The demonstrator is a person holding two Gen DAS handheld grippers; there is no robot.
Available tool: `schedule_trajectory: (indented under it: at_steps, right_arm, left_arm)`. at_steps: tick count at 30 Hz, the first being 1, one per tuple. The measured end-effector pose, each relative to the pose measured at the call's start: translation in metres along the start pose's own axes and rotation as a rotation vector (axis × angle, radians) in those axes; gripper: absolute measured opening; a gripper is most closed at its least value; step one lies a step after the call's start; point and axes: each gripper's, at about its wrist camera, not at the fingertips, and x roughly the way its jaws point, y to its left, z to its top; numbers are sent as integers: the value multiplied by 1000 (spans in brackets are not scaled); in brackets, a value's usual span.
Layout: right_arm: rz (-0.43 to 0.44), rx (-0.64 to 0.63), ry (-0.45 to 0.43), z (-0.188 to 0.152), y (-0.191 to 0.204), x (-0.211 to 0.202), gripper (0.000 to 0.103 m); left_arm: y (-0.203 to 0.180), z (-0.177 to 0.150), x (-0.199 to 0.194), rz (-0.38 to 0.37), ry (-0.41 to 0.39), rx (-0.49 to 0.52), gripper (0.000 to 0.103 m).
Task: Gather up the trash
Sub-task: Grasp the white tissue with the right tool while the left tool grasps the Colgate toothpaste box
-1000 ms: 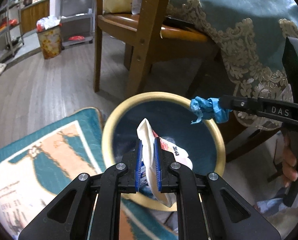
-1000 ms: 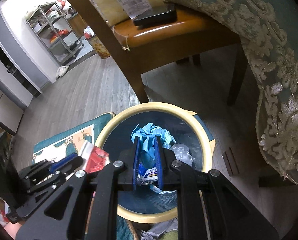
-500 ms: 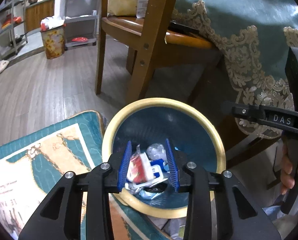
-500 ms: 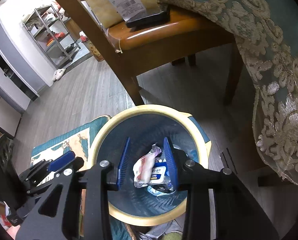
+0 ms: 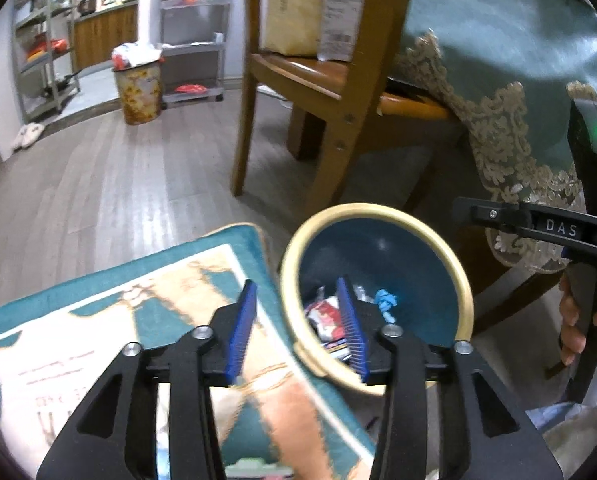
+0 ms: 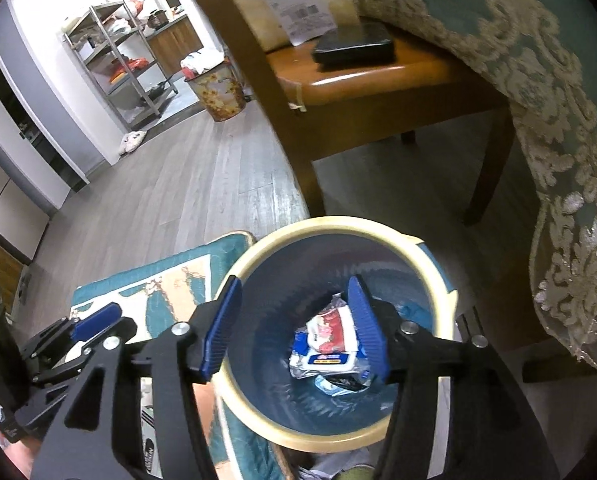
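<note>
Now both tongs hang above the bin, a round blue pail with a cream rim standing on the floor. Nearest, the right tongs are opening, their blue pads well apart with nothing gripped; through the gap, down in the bin's bottom, lies the trash: a red-and-white wrapper, a blue-labelled packet and crumpled clear plastic. The left tongs are also opening and hold nothing; one finger sits over the bin's mouth, the other over the rug just left of the bin. From that view a blue scrap lies inside the bin beside the wrapper. The rug, teal with a pale picture panel, touches the bin's left side. Right of the bin, in the left wrist view, the right tongs' black body marked DAS shows with a hand on its grip. Just behind the bin stands a wooden chair with a dark flat case and a paper slip on its seat; a teal lace-edged tablecloth hangs right of the bin. Far behind the bin, a flowered can stands near metal shelves.
</note>
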Motion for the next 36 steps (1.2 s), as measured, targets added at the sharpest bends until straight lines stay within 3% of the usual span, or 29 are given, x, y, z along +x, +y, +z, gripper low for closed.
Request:
schedule_trajectory:
  at_steps: [3,6,10,26,36]
  right_arm:
    - [23,-17,-3,1,16,1,74]
    - [49,-38,-8,2,36,2,88]
    - [67,-71,-8,0,62,6,97]
    - [60,-233,81,-34,142,43,97]
    - [92,-287,225,-74,195,88,97]
  left_arm:
    - [16,-2,-14,34,-10,-10,70]
    - [34,-7,-27,86,-20,-28,81]
    - [63,-15,-48,127,-27,-67,81]
    - [163,-47,-116,267,-68,-195,81]
    - [208,-82,-122,357,-10,-221,81]
